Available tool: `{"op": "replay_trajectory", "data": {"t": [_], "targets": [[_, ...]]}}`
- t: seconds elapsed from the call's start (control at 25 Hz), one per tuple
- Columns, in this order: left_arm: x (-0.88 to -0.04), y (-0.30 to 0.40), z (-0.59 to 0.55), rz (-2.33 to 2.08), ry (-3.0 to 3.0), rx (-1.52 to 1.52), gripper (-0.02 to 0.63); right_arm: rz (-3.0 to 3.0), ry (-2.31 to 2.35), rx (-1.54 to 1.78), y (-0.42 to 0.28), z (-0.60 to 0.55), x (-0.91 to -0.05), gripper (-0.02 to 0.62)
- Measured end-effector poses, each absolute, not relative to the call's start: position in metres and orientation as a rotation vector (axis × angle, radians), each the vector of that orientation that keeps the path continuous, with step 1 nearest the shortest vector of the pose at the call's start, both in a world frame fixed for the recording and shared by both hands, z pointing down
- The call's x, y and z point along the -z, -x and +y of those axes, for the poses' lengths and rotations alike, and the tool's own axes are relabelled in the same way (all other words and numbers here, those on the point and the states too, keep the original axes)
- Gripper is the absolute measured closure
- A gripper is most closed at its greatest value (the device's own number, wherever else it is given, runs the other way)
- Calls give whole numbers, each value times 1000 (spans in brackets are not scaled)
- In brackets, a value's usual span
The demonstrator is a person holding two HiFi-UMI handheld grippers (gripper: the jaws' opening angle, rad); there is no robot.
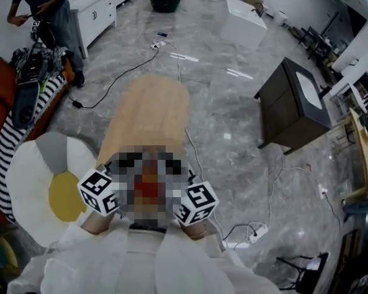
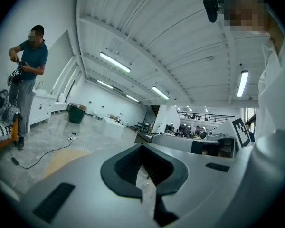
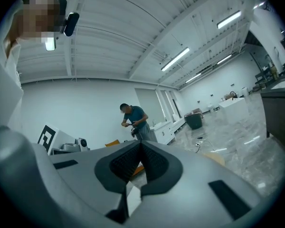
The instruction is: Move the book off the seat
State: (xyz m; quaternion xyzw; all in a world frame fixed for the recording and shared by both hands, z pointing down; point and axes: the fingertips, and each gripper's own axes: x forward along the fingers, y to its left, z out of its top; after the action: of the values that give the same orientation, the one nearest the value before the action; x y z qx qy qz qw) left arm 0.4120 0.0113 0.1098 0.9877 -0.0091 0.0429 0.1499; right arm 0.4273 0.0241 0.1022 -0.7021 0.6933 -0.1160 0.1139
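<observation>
A long light wooden seat (image 1: 150, 118) stands on the marble floor just ahead of me, and its top is bare. No book shows in any view. Both grippers are held up close to my chest; only their marker cubes, left (image 1: 99, 192) and right (image 1: 198, 203), show in the head view, the jaws being hidden behind a blurred patch. In the left gripper view the left gripper (image 2: 142, 144) is shut with nothing between its pads. The right gripper (image 3: 140, 141) is shut and empty too, pointing level across the room.
A flower-shaped cushion (image 1: 46, 188) lies at my left, beside an orange sofa with a striped cloth (image 1: 12, 133). A dark cabinet (image 1: 294, 106) stands at the right. Cables (image 1: 116, 81) and a power strip (image 1: 257, 231) cross the floor. A person (image 1: 46, 5) stands at the far left.
</observation>
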Motion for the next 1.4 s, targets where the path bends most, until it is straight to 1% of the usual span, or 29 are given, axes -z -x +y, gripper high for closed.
{"op": "replay_trajectory", "data": {"t": [0.8, 1.4], "targets": [[-122, -404, 25, -59, -2794, -145, 600, 2040, 2059, 417, -416, 37, -115, 584], [-126, -400, 31, -75, -2778, -146, 600, 2018, 2109, 415, -422, 48, -117, 584]]}}
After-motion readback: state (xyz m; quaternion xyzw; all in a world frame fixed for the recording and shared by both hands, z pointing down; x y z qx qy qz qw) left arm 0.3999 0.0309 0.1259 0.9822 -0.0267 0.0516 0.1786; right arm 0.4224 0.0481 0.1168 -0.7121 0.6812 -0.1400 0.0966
